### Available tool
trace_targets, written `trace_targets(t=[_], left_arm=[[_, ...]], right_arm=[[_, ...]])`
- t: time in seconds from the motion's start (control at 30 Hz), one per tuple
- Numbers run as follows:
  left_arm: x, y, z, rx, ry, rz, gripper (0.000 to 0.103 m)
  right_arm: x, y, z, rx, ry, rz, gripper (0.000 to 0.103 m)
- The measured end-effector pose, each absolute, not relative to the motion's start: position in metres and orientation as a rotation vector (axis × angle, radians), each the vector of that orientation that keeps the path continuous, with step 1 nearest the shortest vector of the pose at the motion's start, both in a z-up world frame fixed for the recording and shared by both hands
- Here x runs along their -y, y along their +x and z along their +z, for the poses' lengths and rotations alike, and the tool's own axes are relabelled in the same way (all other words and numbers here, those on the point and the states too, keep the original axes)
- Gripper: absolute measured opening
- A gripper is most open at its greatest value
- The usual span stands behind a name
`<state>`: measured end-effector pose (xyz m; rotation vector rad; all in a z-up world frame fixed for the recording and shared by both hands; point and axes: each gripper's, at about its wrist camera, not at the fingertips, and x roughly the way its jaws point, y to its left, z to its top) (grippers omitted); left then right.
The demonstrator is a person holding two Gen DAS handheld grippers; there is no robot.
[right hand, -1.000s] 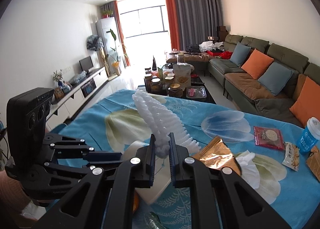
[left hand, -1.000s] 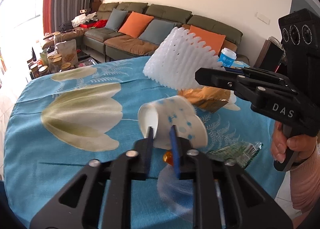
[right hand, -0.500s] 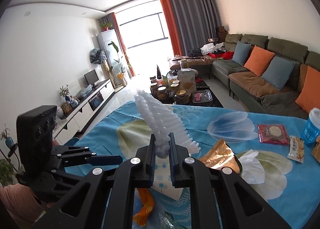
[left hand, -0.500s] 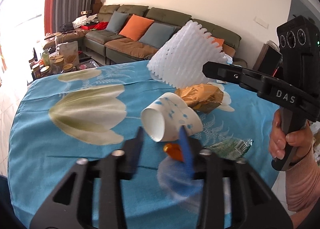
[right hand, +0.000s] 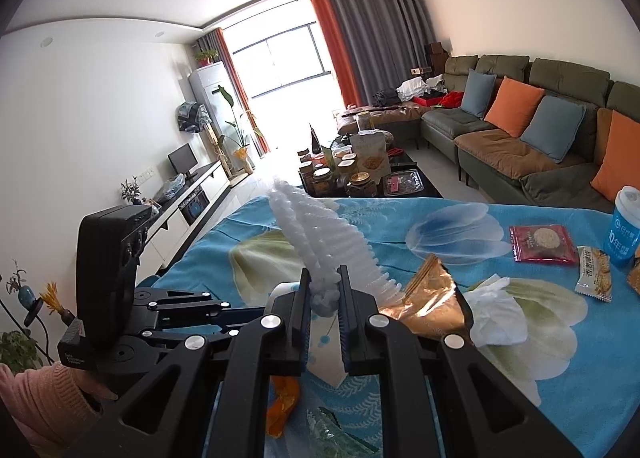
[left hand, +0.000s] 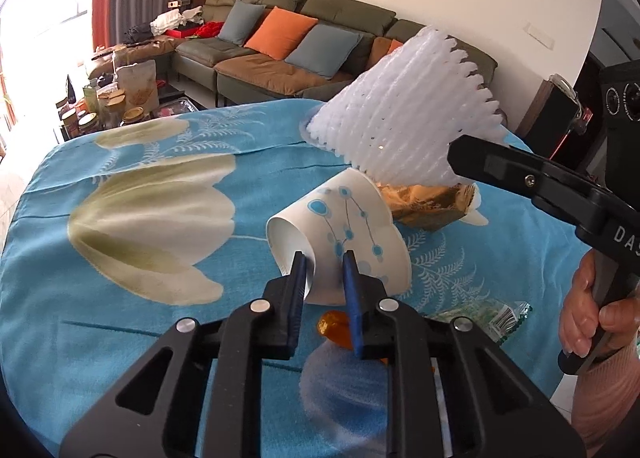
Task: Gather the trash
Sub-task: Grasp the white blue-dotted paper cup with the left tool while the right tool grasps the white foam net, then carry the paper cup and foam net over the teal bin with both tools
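Since half a second ago your left tongs (left hand: 324, 264) have come forward again to the paper cup (left hand: 340, 234), and the jaws, which then stood wide, are closing now on its rim. One finger sits inside the mouth of the cup and the other outside, so the wall of the cup is between them; whether the pads already press on it I cannot tell for sure.

The cup lies on its side on the blue tablecloth (left hand: 120, 318). Its long axis runs away from your left tongs, up and to the right in the left view, and the open mouth faces toward you and a little left. This is the relation that matters: the rim is directly at the fingertips, so I judge a small squeeze is enough, with no more reach.

Your right tongs (right hand: 323, 290) are closed on the white foam net (right hand: 320, 246) and hold it in the air, above and just behind the cup.

Further out, a small orange wrapper (left hand: 334, 332) lies just under the left tongs, a clear green-printed wrapper (left hand: 486, 316) is to the right of it, and a crumpled gold foil bag (left hand: 430, 206) sits just behind the cup. The left hand is clearly nearer to the cup.
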<state>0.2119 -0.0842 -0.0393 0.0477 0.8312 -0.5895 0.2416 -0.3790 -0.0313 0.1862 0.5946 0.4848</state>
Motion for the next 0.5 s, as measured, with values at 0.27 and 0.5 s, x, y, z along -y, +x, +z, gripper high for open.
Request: trace_targets(t=[0.27,0.5], left_arm=[[0.050,0.194,-0.016,-0.765,-0.001,-0.545,0.018],[-0.002,0.167,0.002,-0.714,-0.042,-0.470,0.018]], right_arm=[[0.374,0.240,-0.025,-0.567,0.205,0.528,0.011],[0.355,0.234,-0.017,-0.558,0.233,0.607,0.011]])
